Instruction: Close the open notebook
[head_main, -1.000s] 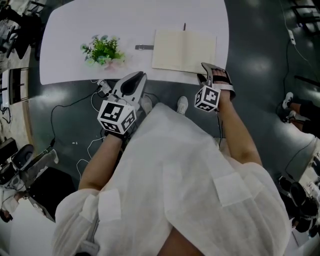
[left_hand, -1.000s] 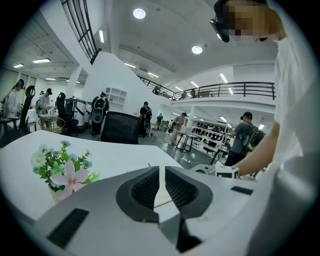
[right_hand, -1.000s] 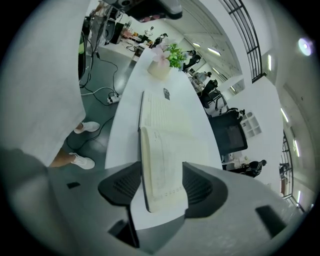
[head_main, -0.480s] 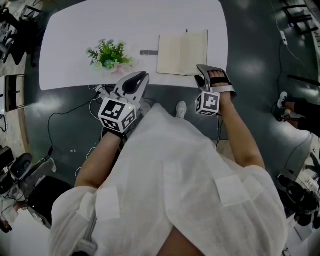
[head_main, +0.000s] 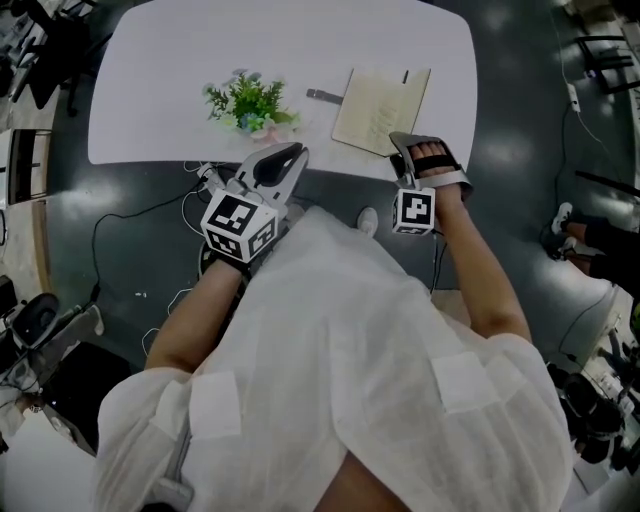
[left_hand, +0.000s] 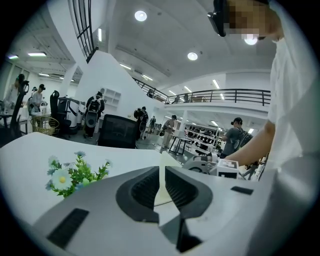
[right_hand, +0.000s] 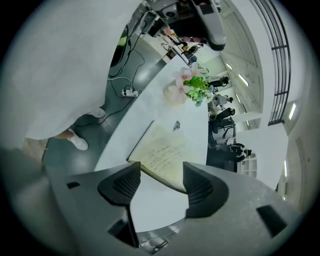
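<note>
The open notebook (head_main: 380, 98) lies upper middle in the head view, on the white table (head_main: 170, 70). The right gripper (right_hand: 161, 175) has just been opening its jaws, with nothing between them; the left gripper (left_hand: 160, 172) is pinched together. A sloppy push could slide the book or bend a page.

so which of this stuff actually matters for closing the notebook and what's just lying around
For the job:
- open notebook
- right gripper, fingers apart, nearest the notebook
- left gripper, fingers together, empty

Just lying about:
- flowering plant
- small grey object beside the notebook
- power strip on the floor
</note>
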